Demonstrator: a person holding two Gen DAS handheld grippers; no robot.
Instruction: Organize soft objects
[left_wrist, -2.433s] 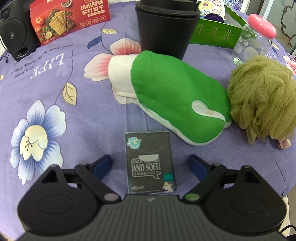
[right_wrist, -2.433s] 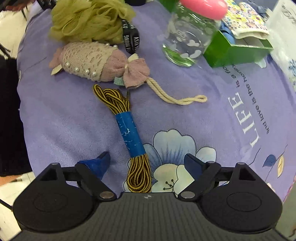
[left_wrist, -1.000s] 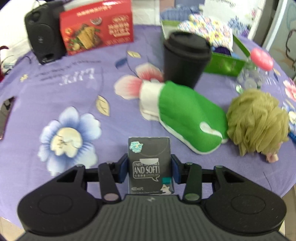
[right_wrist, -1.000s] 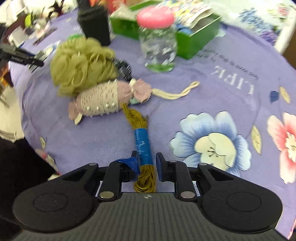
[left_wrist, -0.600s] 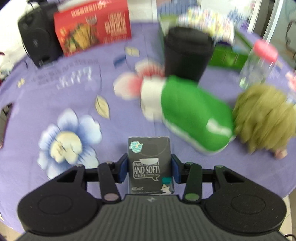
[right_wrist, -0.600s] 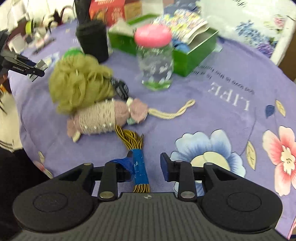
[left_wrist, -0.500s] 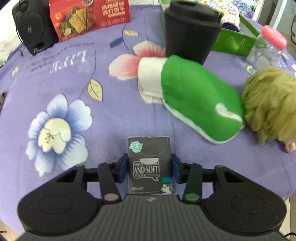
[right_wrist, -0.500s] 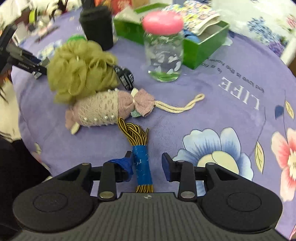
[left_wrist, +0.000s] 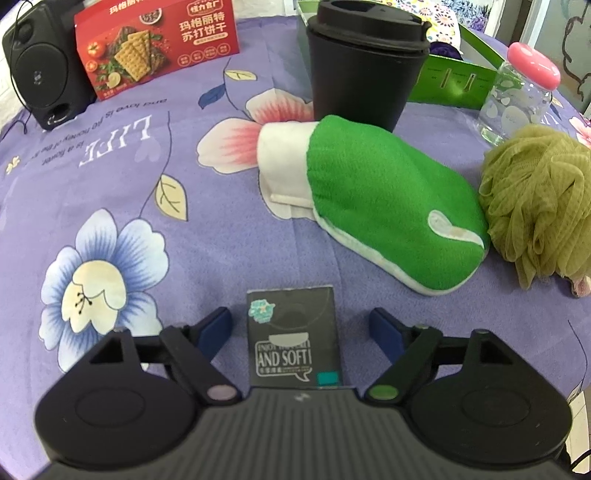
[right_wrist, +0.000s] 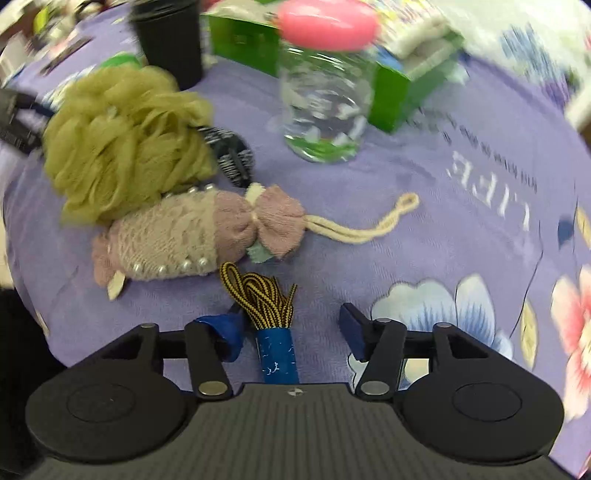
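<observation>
- Purple floral tablecloth (left_wrist: 122, 177) carries printed "LIFE" lettering, upside down from the left wrist view; the smaller script beside it is partly legible.
- Black tissue pack (left_wrist: 293, 338) lies flat on the cloth between the left gripper (left_wrist: 301, 328) fingers; label reads "AND SOFT", the line above it too faint to read.
- Left gripper jaws have just been opening; both blue pads stand clear of the pack.
- Green-and-white mitt (left_wrist: 373, 206) lies beyond the pack, in front of a black lidded cup (left_wrist: 365, 62) and touching an olive mesh sponge (left_wrist: 539, 206).
- Red cracker box (left_wrist: 155, 44) bears Chinese characters, beside a black speaker (left_wrist: 40, 62).
- Right gripper (right_wrist: 290, 330) jaws have just been opening; yellow-black lace bundle (right_wrist: 269, 314) with a blue wrap lies between them, near the left pad, contact unclear.
- Pink knitted pouch (right_wrist: 184, 236) with pearls sits just beyond the laces.
</observation>
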